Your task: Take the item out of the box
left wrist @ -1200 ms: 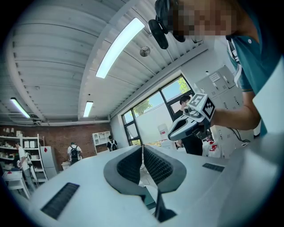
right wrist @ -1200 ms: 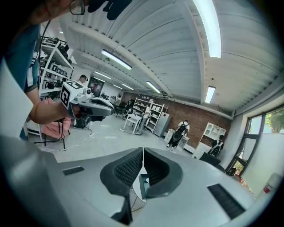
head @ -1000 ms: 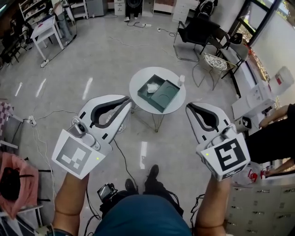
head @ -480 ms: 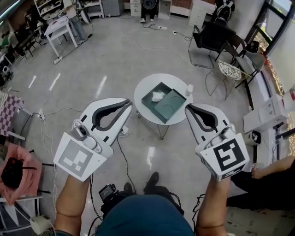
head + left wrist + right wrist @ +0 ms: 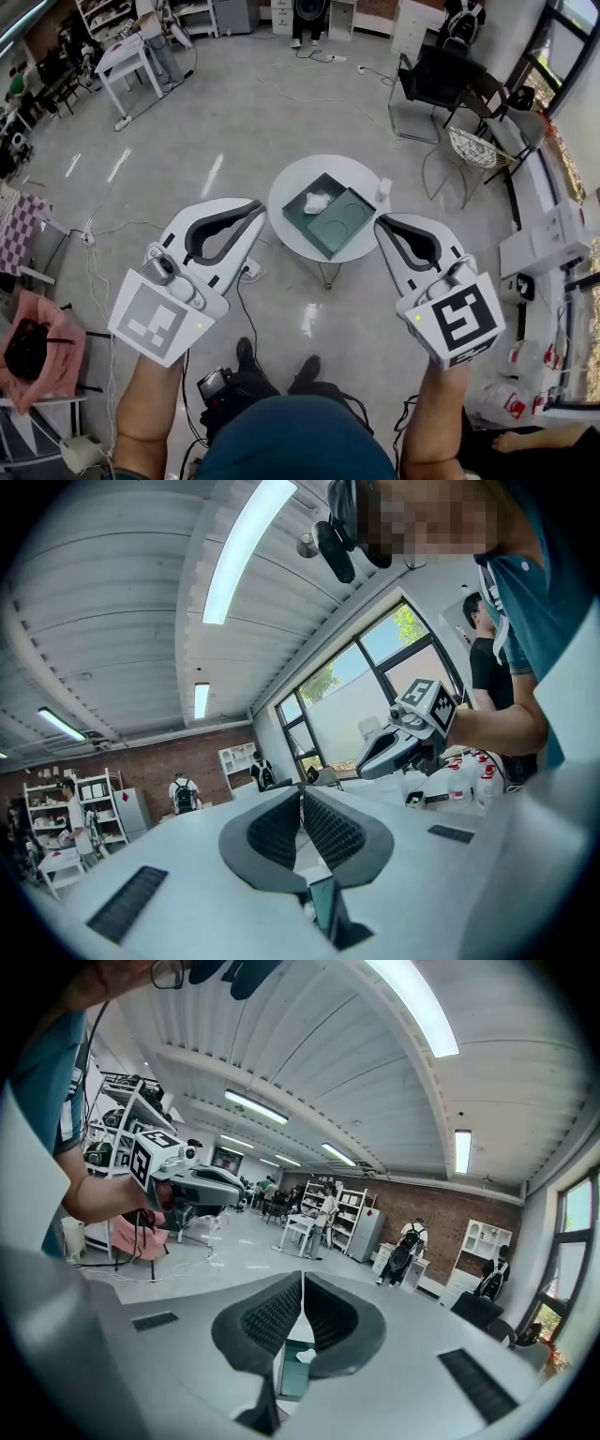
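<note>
Head view, table: a round white table stands on the glossy grey floor, ahead of both tools.
Head view, box: an open dark green box lies at the middle of the table, with its green lid flat beside it and touching it.
Head view, item: a crumpled white item lies inside the box.
Head view, other: a small white container stands upright near the table's right edge.
Head view, tools: the left hand-held gripper and the right hand-held gripper are held out level. Each one's tip reaches the table's edge in the picture, on opposite sides of the box.
Left gripper view, jaws: the ribbed pads are pressed together and empty; the tool points towards large windows, with the right tool in sight beyond.
Right gripper view, jaws: clenched pad to pad, with nothing between them.
Right gripper view, box: the green box and its white item show low down, below the closed jaws.
Right gripper view, room: a person with a backpack stands by a brick wall.
</note>
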Action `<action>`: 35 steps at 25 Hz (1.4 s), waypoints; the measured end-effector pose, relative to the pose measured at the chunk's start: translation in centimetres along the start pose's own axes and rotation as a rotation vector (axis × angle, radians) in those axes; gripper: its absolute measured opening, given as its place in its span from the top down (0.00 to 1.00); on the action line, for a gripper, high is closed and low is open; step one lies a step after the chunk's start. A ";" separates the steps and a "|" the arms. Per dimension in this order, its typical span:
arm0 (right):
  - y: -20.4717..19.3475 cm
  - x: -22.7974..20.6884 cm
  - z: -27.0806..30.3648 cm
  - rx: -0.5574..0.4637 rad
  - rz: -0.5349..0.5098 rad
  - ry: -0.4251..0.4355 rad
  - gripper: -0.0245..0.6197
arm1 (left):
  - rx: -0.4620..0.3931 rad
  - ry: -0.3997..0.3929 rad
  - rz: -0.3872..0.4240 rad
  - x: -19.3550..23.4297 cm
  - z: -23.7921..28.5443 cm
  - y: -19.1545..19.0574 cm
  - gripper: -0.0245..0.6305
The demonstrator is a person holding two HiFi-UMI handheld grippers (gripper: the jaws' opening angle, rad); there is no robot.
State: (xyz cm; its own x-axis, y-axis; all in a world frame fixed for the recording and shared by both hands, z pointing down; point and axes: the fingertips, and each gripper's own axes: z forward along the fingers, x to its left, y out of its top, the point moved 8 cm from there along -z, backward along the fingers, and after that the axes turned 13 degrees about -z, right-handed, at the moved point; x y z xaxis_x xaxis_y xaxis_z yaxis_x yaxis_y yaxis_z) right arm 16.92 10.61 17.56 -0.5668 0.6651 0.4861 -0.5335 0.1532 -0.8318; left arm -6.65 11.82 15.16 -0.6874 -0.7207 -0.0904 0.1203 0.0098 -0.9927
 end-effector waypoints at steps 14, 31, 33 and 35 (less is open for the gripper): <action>0.0 -1.8 1.7 0.103 0.042 -0.133 0.90 | -0.041 -0.167 -0.010 5.0 4.5 0.2 0.92; 4.0 -0.9 11.1 0.189 0.078 -0.248 0.90 | -0.078 -0.314 -0.029 17.0 4.7 -1.0 0.92; 4.4 -0.9 11.7 0.193 0.074 -0.252 0.90 | -0.082 -0.324 -0.031 17.7 4.6 -1.0 0.92; 4.7 -1.0 12.3 0.196 0.066 -0.249 0.90 | -0.088 -0.327 -0.034 18.4 4.7 -1.0 0.92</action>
State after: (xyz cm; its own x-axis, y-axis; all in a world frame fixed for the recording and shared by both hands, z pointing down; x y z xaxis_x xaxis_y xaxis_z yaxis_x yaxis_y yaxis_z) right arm 7.24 1.67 16.45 -0.7278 0.4658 0.5033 -0.5873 -0.0443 -0.8082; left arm -16.06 -4.65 14.91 -0.4221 -0.9056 -0.0408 0.0295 0.0312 -0.9991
